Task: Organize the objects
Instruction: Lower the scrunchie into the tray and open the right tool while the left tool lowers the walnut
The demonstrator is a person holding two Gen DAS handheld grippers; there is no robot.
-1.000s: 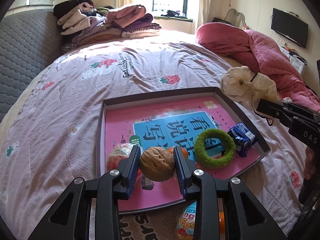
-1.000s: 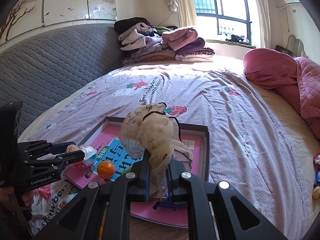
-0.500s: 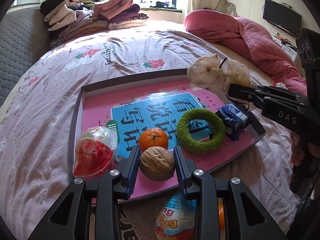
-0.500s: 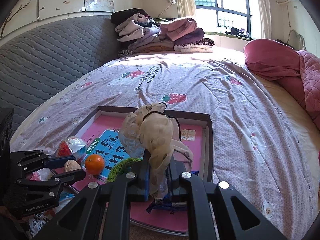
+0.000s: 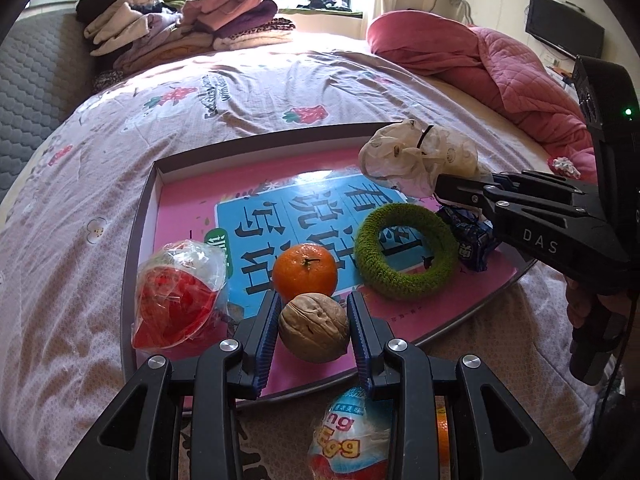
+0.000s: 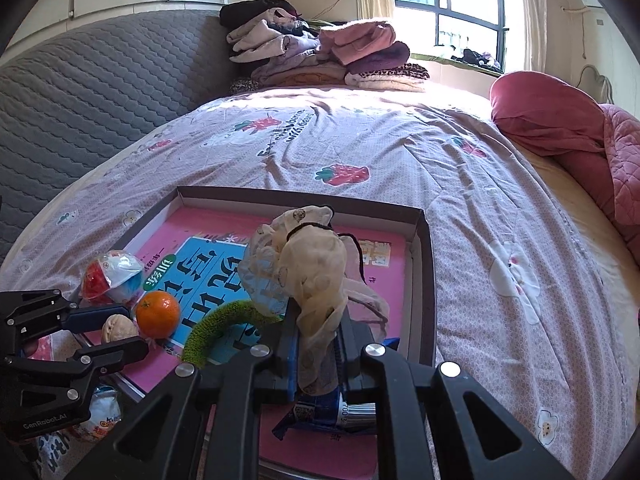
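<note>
A shallow box tray (image 5: 138, 240) with a pink printed bottom lies on the bed. My left gripper (image 5: 313, 322) is shut on a walnut (image 5: 313, 333) and holds it over the tray's near edge, just in front of an orange (image 5: 305, 271). A red-and-clear plastic toy (image 5: 176, 290), a green fuzzy ring (image 5: 406, 252) and a blue snack packet (image 5: 472, 240) lie in the tray. My right gripper (image 6: 318, 350) is shut on a cream bundled cloth bag (image 6: 312, 268) over the tray's right part (image 6: 424, 264); it also shows in the left wrist view (image 5: 416, 158).
A Kinder egg packet (image 5: 352, 436) lies on a printed bag just outside the tray's near edge. Folded clothes (image 5: 180, 28) are stacked at the far end of the bed. A pink quilt (image 5: 500, 64) lies on the right. A grey padded headboard (image 6: 80, 100) runs along the left.
My left gripper has come down and forward with the walnut, close to the orange. My right gripper has carried the cloth bag further in over the tray.
</note>
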